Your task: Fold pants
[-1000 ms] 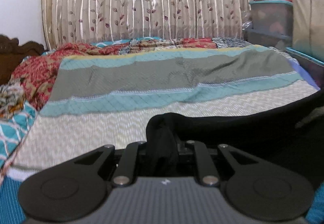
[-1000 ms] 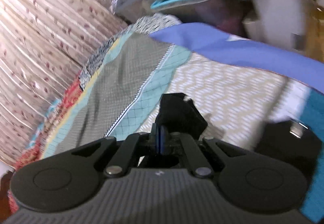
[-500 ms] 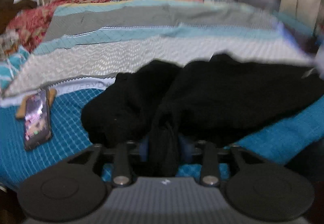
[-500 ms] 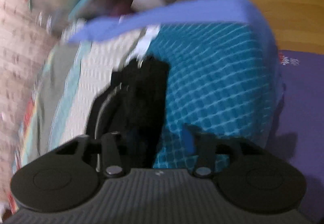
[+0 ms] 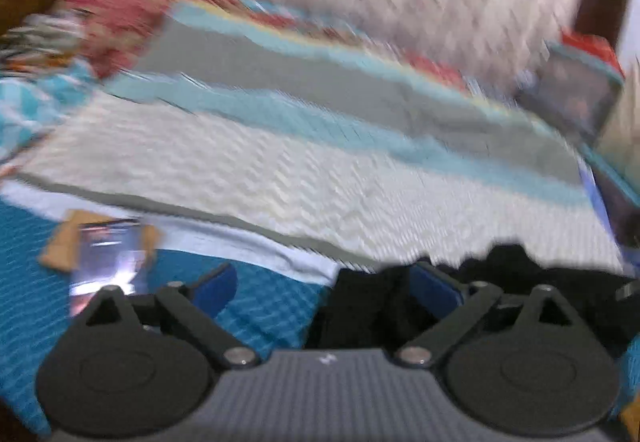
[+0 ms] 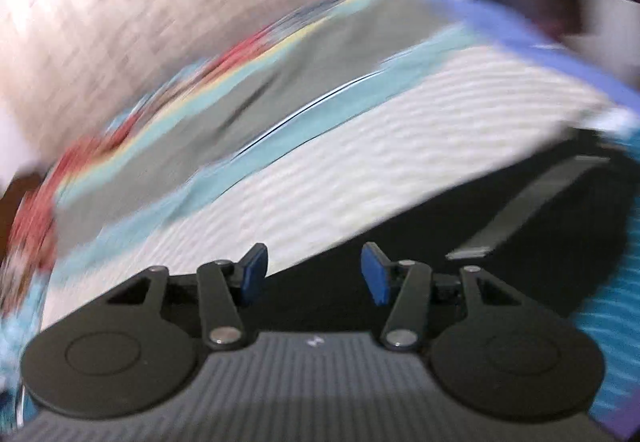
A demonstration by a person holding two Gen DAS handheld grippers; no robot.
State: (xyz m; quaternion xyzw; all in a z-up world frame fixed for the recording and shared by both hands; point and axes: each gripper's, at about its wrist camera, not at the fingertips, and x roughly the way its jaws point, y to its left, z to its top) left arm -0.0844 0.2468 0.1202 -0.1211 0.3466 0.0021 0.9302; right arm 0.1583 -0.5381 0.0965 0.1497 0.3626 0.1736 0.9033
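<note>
Both tools had just been opening and gripped nothing: the left tool (image 5: 324, 288) gaped wide, the right tool (image 6: 314, 276) half-spread. The black pants (image 6: 460, 242) lay released on the bed (image 5: 360, 186), directly beneath and ahead of them, apparently laid out for folding.

Black pants (image 6: 420, 242) on bedspread (image 6: 360, 162)

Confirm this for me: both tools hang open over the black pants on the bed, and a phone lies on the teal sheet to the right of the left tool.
Wrong side. In the left wrist view the phone lies on the teal sheet to the left of the left tool. The rest holds: both it and the right tool stand open, having just opened, nothing gripped, over the black pants.
</note>
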